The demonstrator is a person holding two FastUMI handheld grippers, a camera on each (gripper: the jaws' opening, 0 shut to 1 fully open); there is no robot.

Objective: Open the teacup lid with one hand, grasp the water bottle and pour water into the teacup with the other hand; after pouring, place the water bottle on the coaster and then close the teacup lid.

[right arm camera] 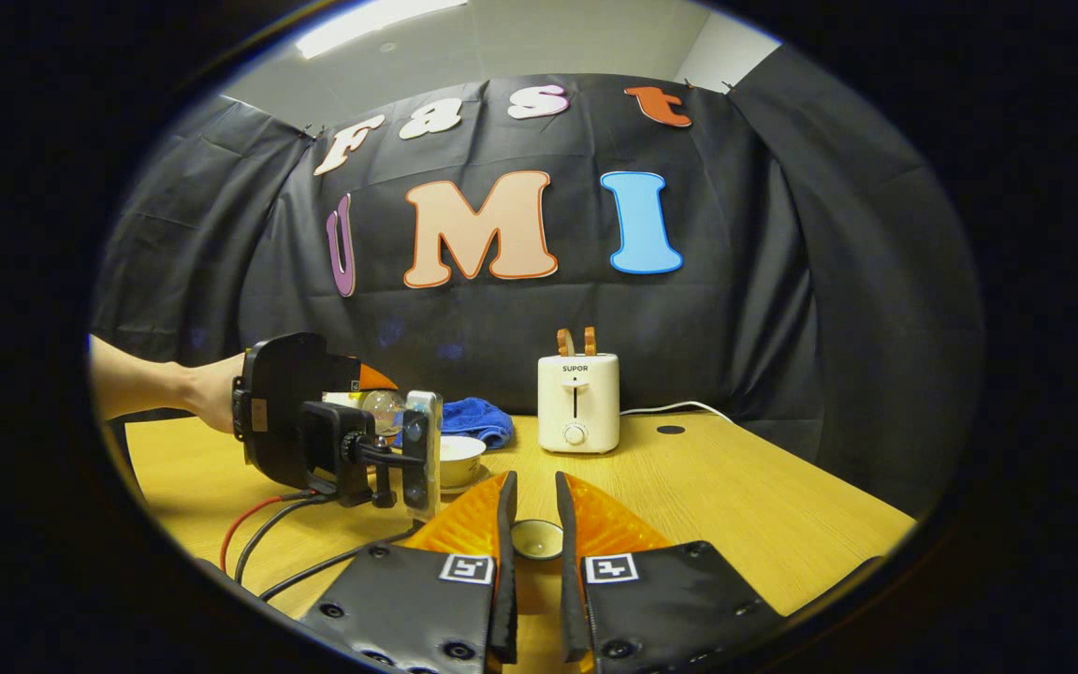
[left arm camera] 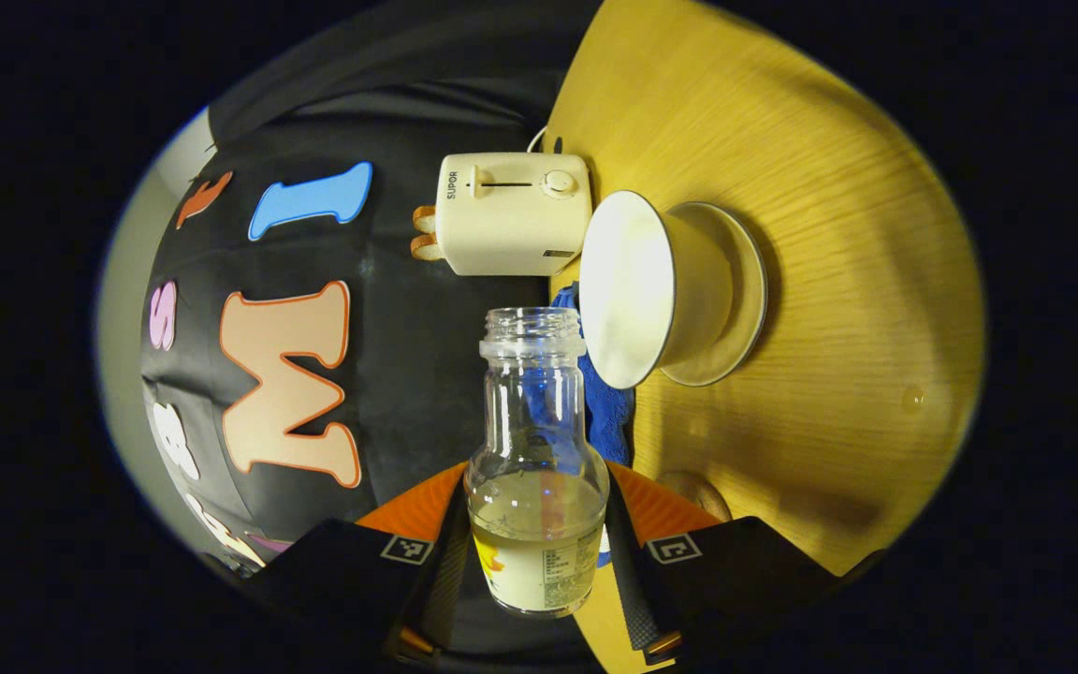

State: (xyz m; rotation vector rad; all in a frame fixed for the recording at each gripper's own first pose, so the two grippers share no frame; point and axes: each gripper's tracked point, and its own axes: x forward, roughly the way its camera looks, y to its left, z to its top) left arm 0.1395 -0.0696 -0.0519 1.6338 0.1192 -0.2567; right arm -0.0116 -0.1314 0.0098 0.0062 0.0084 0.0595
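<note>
Clamped between the left gripper (left arm camera: 539,552) fingers, the uncapped water bottle (left arm camera: 537,487) is tipped sideways, its mouth just beside the open teacup (left arm camera: 661,290) on the counter (left arm camera: 838,281). Right gripper (right arm camera: 532,543) fingers pinch the teacup lid (right arm camera: 536,538). Pouring seems underway; the coaster placement and closing the lid remain.

teacup (right arm camera: 460,459) left of toaster (right arm camera: 578,402) | cloth (right arm camera: 473,421) behind teacup | lid (right arm camera: 536,538) seemingly between tool fingers (right arm camera: 507,524)

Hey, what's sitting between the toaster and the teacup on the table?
In the right gripper view, bare wooden table lies between the toaster and the teacup. The blue cloth sits behind the cup, off that line.
</note>
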